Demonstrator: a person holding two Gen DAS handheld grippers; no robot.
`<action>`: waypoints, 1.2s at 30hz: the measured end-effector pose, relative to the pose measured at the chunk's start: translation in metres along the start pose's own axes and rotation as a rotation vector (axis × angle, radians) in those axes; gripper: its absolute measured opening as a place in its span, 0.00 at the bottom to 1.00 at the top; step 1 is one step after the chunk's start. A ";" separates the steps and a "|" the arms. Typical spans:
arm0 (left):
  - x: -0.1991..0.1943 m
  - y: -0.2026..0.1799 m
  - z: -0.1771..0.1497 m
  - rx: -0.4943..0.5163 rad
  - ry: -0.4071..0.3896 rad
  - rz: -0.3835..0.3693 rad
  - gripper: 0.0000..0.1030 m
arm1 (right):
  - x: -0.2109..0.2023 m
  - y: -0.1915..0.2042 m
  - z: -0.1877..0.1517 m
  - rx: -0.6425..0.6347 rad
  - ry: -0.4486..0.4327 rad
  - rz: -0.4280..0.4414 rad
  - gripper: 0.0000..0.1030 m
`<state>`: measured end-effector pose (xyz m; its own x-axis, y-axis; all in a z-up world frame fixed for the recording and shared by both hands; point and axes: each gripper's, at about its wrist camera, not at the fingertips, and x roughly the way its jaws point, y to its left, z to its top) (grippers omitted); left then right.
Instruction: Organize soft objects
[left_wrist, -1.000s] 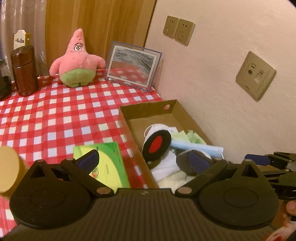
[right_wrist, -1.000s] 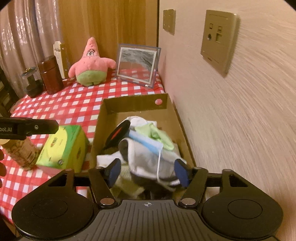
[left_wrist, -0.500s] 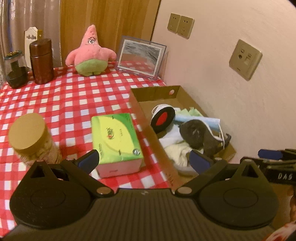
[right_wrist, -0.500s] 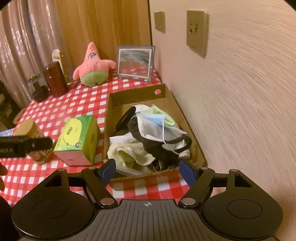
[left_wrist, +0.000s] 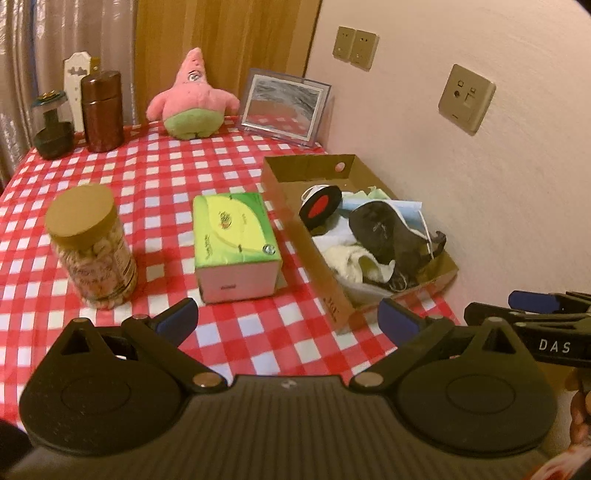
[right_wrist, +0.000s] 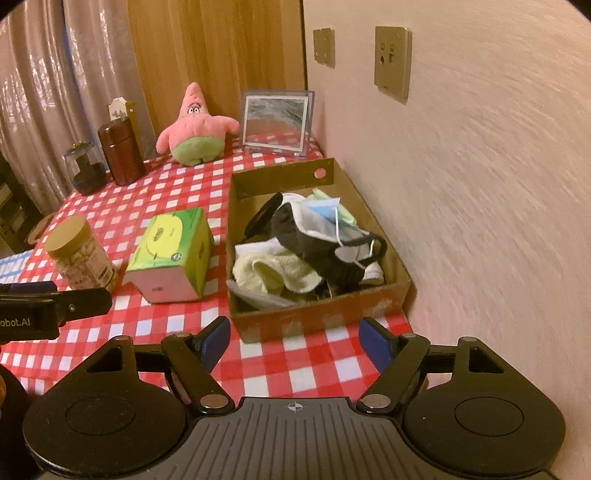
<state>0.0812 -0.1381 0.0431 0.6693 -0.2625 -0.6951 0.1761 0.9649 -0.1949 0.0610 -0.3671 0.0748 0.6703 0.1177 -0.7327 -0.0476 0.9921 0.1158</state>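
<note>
A cardboard box (right_wrist: 325, 319) (left_wrist: 280, 184) lies against the wall on the red checked cloth. It holds a heap of soft things: a black face mask (right_wrist: 325, 251) (left_wrist: 384, 232), a pale blue mask (right_wrist: 325, 210), a cream towel (right_wrist: 273, 269) (left_wrist: 347, 258) and a black pad with a red centre (left_wrist: 319, 205). My right gripper (right_wrist: 299, 341) stands open just before the box's near wall, nothing between its fingers. My left gripper (left_wrist: 288, 321) is open too, over the cloth in front of the box's left corner, empty.
A green tissue box (left_wrist: 232, 236) (right_wrist: 173, 251) and a jar of nuts (left_wrist: 92, 247) (right_wrist: 79, 254) stand left of the cardboard box. At the back sit a pink starfish plush (left_wrist: 192, 103), a framed picture (left_wrist: 284, 105) and a brown canister (left_wrist: 102, 110). The wall closes the right side.
Both grippers have drawn back from the box toward the table's near edge. The masks that lay between the right fingers now rest in the box, and those jaws stand a little wider.
</note>
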 end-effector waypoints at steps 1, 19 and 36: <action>-0.002 0.000 -0.004 -0.003 0.001 0.005 1.00 | -0.001 0.001 -0.003 0.001 -0.001 0.002 0.74; -0.043 0.000 -0.045 -0.001 -0.032 0.055 1.00 | -0.028 0.023 -0.033 -0.034 0.005 0.021 0.74; -0.056 -0.003 -0.061 -0.016 -0.040 0.067 1.00 | -0.053 0.029 -0.042 -0.030 -0.036 0.019 0.74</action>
<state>-0.0012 -0.1270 0.0408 0.7079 -0.1963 -0.6785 0.1185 0.9800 -0.1600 -0.0069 -0.3425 0.0892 0.6951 0.1352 -0.7061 -0.0819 0.9907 0.1090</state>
